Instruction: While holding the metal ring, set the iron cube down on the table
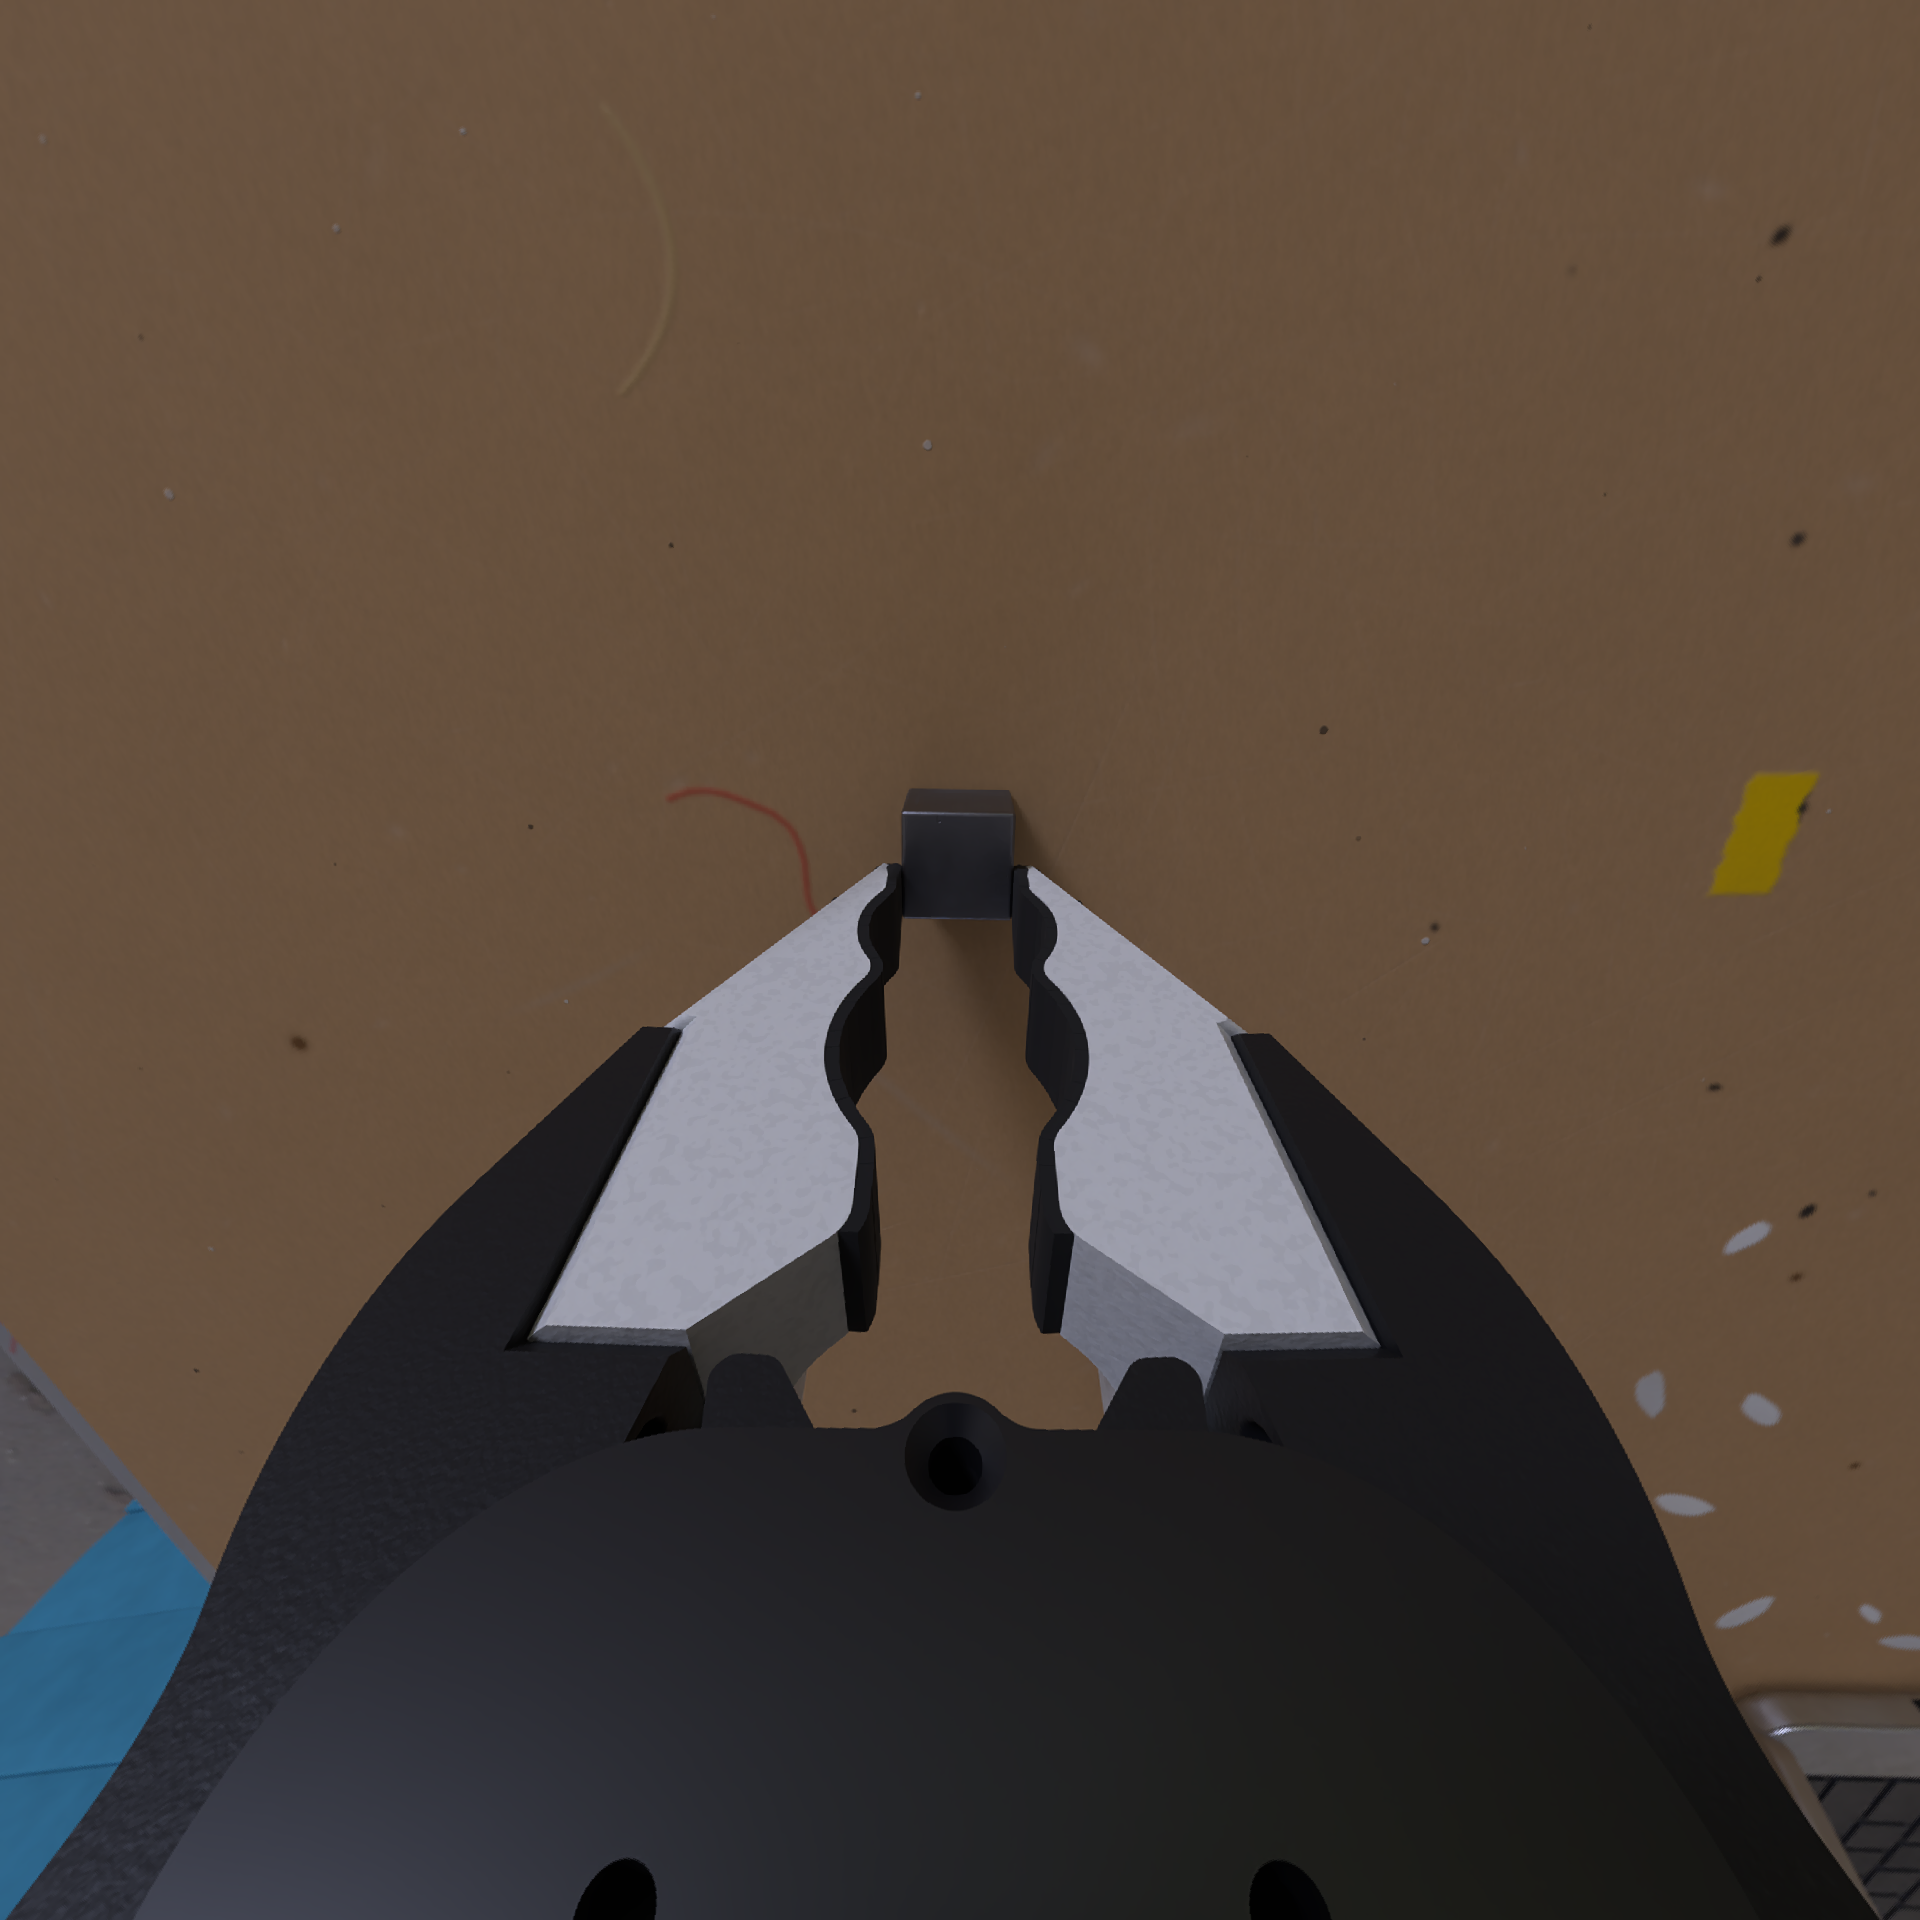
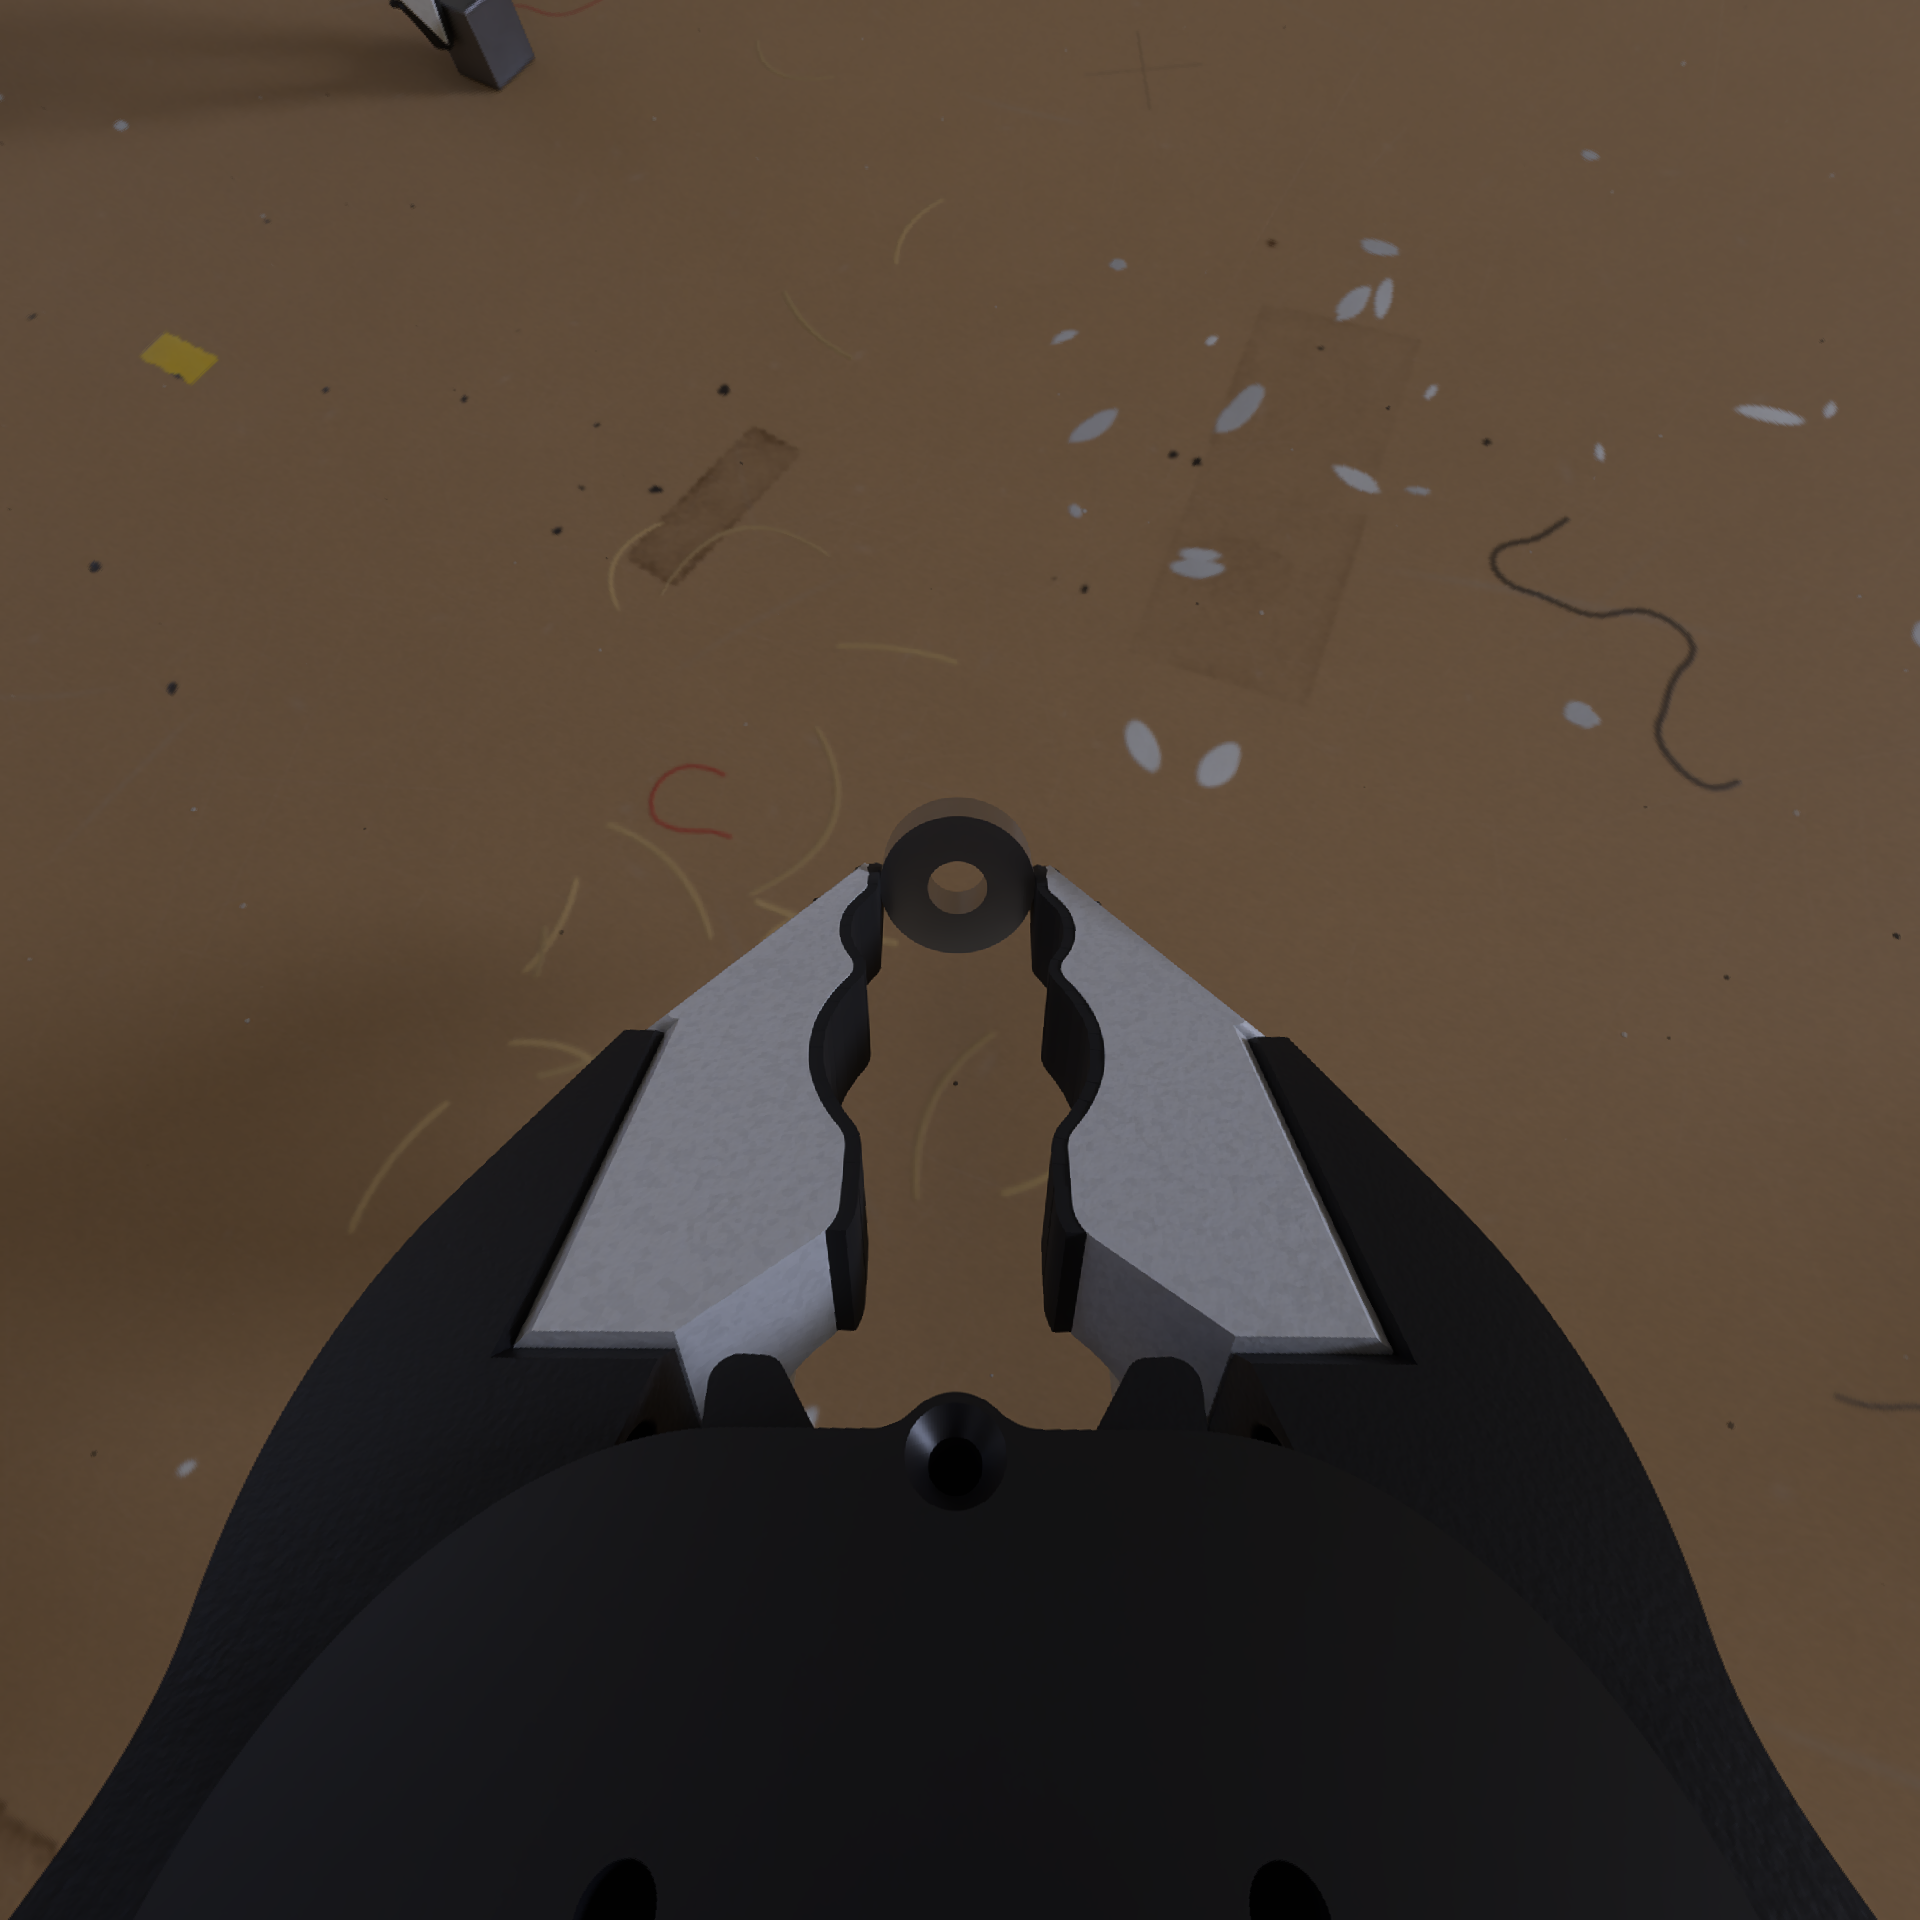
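In the left wrist view my left gripper is shut on a small dark iron cube, pinched between its fingertips close over the brown table; I cannot tell whether the cube touches the table. In the right wrist view my right gripper is shut on a dark metal ring, held upright with its hole facing the camera, above the table. The cube with the left gripper's tip on it also shows far off at the top left of the right wrist view.
The table is littered with flat marks: yellow tape scrap, red thread, white flecks, a black squiggly thread, brown tape patches. A blue surface lies past the table's left edge; a grey device at lower right.
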Robot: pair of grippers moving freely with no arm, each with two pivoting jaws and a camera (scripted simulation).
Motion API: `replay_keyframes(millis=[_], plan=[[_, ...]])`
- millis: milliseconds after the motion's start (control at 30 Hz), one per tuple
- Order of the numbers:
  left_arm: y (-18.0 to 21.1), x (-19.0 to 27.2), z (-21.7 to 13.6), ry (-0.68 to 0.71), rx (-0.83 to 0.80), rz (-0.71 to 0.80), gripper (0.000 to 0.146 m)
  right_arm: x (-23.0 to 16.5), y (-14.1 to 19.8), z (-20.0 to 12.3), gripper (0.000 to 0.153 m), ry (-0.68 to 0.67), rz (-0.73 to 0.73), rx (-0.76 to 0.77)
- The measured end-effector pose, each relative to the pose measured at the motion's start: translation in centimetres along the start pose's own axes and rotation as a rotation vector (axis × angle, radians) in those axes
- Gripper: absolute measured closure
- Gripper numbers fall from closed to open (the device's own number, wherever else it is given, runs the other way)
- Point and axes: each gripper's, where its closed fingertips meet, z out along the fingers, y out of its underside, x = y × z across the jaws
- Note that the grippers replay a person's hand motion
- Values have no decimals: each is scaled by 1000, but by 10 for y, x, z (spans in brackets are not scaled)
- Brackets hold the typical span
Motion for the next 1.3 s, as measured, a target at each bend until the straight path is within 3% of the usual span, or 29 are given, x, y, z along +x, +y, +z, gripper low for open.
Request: replay_keyframes(millis=[200,333,433,533,700,867,1033,1133,1300], plan=[[6,-10,-6,-97,15,-79,125,-4,-3,-3,125,-5,-15,18],[2,-3,-49,-192,151,-205,125,-5,-6,-4,125,-11,-34,32],[-19,32,-100,-237,357,-301,125,-8,-9,1,125,-21,-69,43],[-52,88,-119,-198,472,-345,125,-18,-14,11,125,-74,-81,66],[-126,152,-74,-106,484,-387,125,-35,-14,21,125,-167,-93,88],[-164,155,-9,-63,332,-330,125,-42,-11,11,125,-190,-84,114],[-169,143,23,-91,149,-173,125,-34,-7,2,125,-145,-90,117],[-174,143,27,-41,149,-93,125,-31,-6,1,125,-138,-80,117],[-154,145,25,-49,108,-100,125,-30,-4,2,125,-134,-84,109]])
